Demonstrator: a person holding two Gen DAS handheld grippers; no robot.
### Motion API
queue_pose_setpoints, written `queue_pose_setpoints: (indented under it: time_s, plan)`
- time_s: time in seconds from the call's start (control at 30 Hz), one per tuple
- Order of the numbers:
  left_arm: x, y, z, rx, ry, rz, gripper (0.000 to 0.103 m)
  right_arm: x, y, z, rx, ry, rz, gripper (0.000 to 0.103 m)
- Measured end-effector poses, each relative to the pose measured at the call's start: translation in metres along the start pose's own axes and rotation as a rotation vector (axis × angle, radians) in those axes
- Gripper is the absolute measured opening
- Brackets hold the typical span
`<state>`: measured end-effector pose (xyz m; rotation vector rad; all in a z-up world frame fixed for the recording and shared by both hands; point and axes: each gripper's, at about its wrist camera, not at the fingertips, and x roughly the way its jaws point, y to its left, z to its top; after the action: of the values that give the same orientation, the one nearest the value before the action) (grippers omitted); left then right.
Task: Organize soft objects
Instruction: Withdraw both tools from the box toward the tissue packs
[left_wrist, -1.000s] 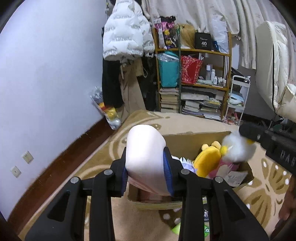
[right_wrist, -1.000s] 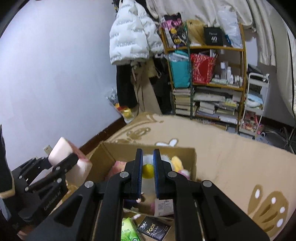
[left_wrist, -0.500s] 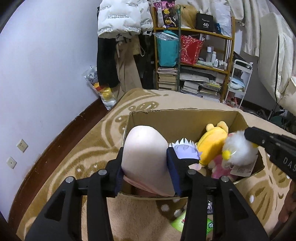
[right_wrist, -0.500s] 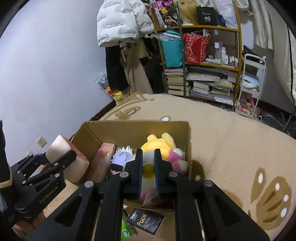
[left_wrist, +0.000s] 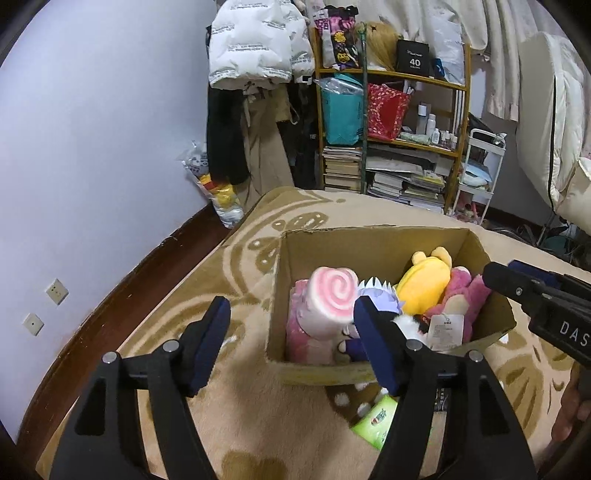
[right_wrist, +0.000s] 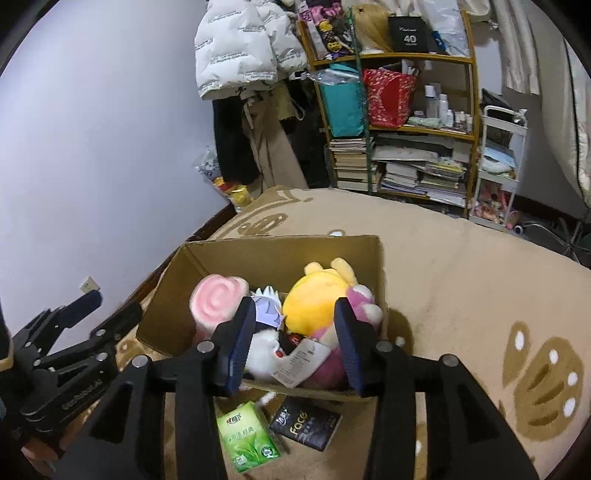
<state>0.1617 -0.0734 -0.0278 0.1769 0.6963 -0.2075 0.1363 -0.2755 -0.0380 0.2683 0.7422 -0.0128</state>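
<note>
An open cardboard box (left_wrist: 373, 242) (right_wrist: 280, 251) stands on the beige rug. Inside lie a pink swirl roll plush (left_wrist: 332, 295) (right_wrist: 218, 301), a yellow plush (left_wrist: 424, 282) (right_wrist: 319, 299), a pink plush (left_wrist: 463, 299) (right_wrist: 360, 297), a purple spiky-haired doll (left_wrist: 376, 297) and a white fluffy plush (right_wrist: 262, 352) with a paper tag (right_wrist: 299, 363). My left gripper (left_wrist: 291, 343) is open and empty, just before the box's near left corner. My right gripper (right_wrist: 291, 345) is open and empty above the box's near edge.
A green tissue pack (right_wrist: 245, 435) (left_wrist: 375, 421) and a black "Face" pack (right_wrist: 304, 422) lie on the rug in front of the box. A cluttered shelf (left_wrist: 391, 122) with books, hanging coats (left_wrist: 255, 55) and a white cart (left_wrist: 480, 166) stand at the back wall.
My left gripper has opened and let the pink roll plush drop into the box. My right gripper has opened and released the white fluffy plush into the box.
</note>
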Motion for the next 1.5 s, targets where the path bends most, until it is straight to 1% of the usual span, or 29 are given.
queue_pose_setpoints:
  time_s: [0.03,0.13,0.17,0.2,0.23,0.3,0.37,0.43,0.47,0.5,0.53,0.57,0.6,0.67,0.97,1.07,1.2,1.5]
  plan:
    - [-0.004,0.001,-0.001,-0.002,-0.002,0.006,0.069,-0.002,0.000,-0.001,0.000,0.000,0.000,0.053]
    - [-0.015,0.005,-0.005,-0.021,0.002,0.012,0.071,-0.013,0.000,-0.005,0.004,-0.005,-0.009,0.057]
    - [-0.017,0.006,-0.005,-0.025,0.004,0.010,0.073,-0.017,0.000,-0.006,0.004,-0.008,-0.015,0.062]
    - [-0.021,0.008,-0.007,-0.034,0.005,0.011,0.079,-0.022,-0.001,-0.007,0.003,-0.014,-0.023,0.065]
    - [-0.024,0.010,-0.009,-0.041,0.005,0.013,0.080,-0.026,-0.001,-0.007,0.003,-0.019,-0.030,0.069]
    - [-0.031,0.013,-0.013,-0.046,0.001,0.014,0.080,-0.036,-0.001,-0.009,-0.001,-0.030,-0.048,0.074]
    - [-0.037,0.013,-0.016,-0.042,0.002,0.016,0.080,-0.041,0.000,-0.010,-0.006,-0.034,-0.058,0.084]
    - [-0.044,0.012,-0.021,-0.034,0.002,0.029,0.080,-0.048,0.002,-0.011,-0.011,-0.039,-0.071,0.090]
    - [-0.047,0.012,-0.023,-0.032,0.005,0.036,0.080,-0.051,0.002,-0.012,-0.012,-0.046,-0.079,0.091]
    - [-0.050,0.013,-0.024,-0.032,0.006,0.037,0.081,-0.055,0.002,-0.013,-0.009,-0.054,-0.084,0.092]
    - [-0.053,0.013,-0.027,-0.035,0.005,0.035,0.082,-0.058,0.003,-0.014,-0.004,-0.055,-0.078,0.096]
    - [-0.056,0.014,-0.029,-0.041,0.005,0.034,0.087,-0.061,0.003,-0.015,0.000,-0.054,-0.073,0.102]
    - [-0.058,0.014,-0.031,-0.043,0.004,0.034,0.090,-0.063,0.003,-0.016,0.004,-0.054,-0.072,0.103]
    - [-0.061,0.013,-0.034,-0.038,0.007,0.037,0.090,-0.067,0.004,-0.019,0.005,-0.053,-0.076,0.103]
    - [-0.061,0.010,-0.047,-0.027,0.050,0.025,0.091,-0.063,0.001,-0.039,0.029,0.036,-0.088,0.103]
    - [-0.056,0.007,-0.052,-0.022,0.073,0.020,0.093,-0.059,0.000,-0.044,0.031,0.045,-0.119,0.103]
    - [-0.048,0.003,-0.059,-0.013,0.097,0.006,0.094,-0.051,-0.003,-0.048,0.019,0.076,-0.138,0.103]
    - [-0.029,-0.010,-0.068,0.009,0.150,-0.031,0.095,-0.022,-0.012,-0.056,0.048,0.150,-0.144,0.103]
